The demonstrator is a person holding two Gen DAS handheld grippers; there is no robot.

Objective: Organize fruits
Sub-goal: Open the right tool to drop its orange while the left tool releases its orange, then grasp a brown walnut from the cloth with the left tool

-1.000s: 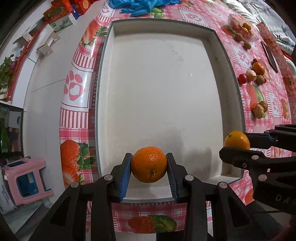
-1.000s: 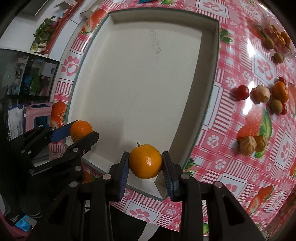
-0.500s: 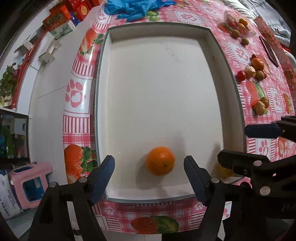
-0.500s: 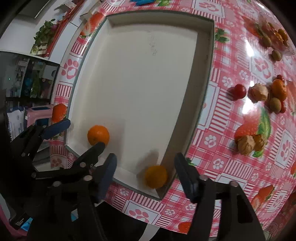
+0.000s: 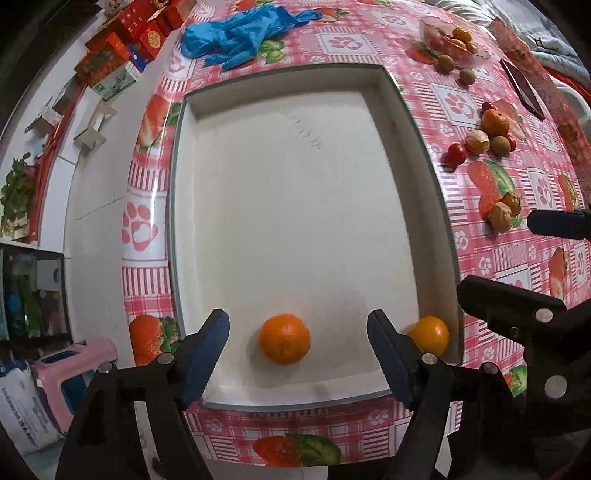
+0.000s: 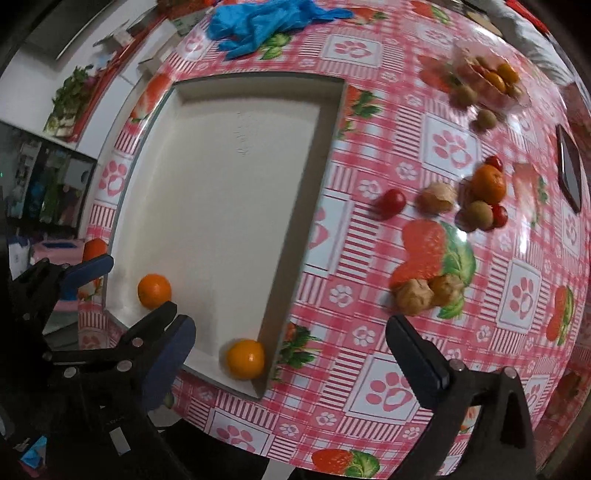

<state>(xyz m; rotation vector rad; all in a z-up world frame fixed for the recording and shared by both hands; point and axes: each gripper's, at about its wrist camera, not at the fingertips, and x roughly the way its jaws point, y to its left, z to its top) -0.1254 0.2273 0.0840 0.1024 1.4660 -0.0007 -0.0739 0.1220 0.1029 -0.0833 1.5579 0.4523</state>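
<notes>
A white tray (image 5: 295, 206) lies on the pink checked tablecloth. Two oranges rest at its near end: one (image 5: 283, 344) in the middle, also in the right wrist view (image 6: 154, 291), and one (image 5: 429, 335) in the near right corner, also in the right wrist view (image 6: 245, 359). My left gripper (image 5: 298, 354) is open and empty, raised above the middle orange. My right gripper (image 6: 291, 354) is open and empty, above the tray's corner and the cloth. Loose fruits lie right of the tray: an orange (image 6: 487, 184), a red tomato (image 6: 392, 199), walnuts (image 6: 413, 297).
A glass bowl of small fruits (image 6: 487, 79) stands at the far right. Blue gloves (image 5: 240, 33) lie beyond the tray. A dark phone (image 6: 570, 171) lies at the right edge. Red boxes (image 5: 129, 44) sit far left. A pink stool (image 5: 74, 373) stands below the table.
Both grippers opened and let their oranges go into the tray's near end, then pulled back and up. The right gripper has swung to the right over the cloth.
</notes>
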